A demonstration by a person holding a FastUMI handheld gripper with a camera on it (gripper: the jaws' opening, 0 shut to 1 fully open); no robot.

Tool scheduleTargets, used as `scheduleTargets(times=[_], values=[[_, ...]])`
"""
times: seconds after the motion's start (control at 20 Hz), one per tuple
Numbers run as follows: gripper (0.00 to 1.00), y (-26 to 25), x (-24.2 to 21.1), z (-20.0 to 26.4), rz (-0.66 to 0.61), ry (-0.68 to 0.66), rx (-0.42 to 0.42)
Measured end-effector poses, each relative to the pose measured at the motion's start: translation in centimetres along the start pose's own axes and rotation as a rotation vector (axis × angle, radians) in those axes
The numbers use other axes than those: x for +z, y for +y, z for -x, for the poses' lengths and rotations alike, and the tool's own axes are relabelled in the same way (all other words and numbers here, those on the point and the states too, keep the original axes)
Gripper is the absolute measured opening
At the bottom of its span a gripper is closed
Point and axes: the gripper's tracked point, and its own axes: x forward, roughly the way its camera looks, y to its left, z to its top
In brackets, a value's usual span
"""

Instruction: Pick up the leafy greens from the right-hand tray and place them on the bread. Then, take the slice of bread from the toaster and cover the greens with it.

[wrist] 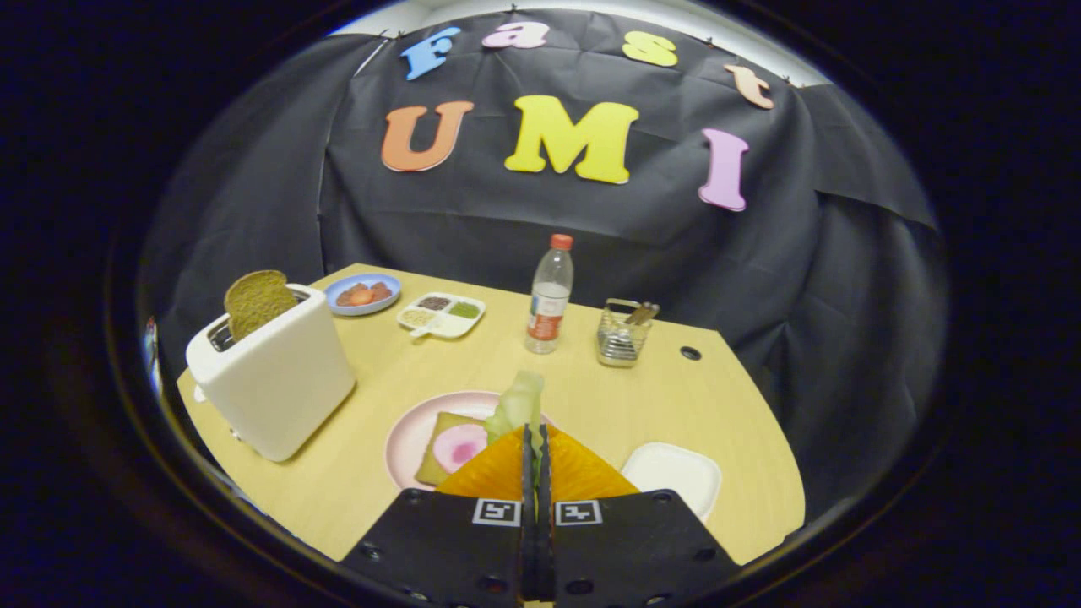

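Gripper [535,439] clenched on leafy greens [519,404], held above the pink plate [414,439] carrying the bread [439,460]; toaster [274,384] with bread slice [256,300] left of plate.

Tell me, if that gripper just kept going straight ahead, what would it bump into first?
Probably the water bottle, standing almost dead ahead beyond the pink plate, though depth is hard to judge. The gripper is shut on the leafy greens, which would lead the way.
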Motion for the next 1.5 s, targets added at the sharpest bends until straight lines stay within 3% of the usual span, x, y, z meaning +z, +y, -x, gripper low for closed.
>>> scheduleTargets(times=[0.25, 0.4, 0.85, 1.35, 1.4, 1.5], values=[[0.0, 7.5, 0.6, -1.1, -0.024, 0.008, 0.148], [0.0, 9.2, 0.9, -3.1, -0.042, 0.013, 0.193], [0.0, 3.3, -2.8, -11.6, -0.066, 0.097, 0.085], [0.03, 2.4, -4.3, -14.5, -0.097, 0.122, 0.092], [0.05, 2.2, -4.5, -14.2, -0.102, 0.127, 0.087], [0.25, 2.3, -4.7, -14.1, -0.118, 0.125, 0.099]])
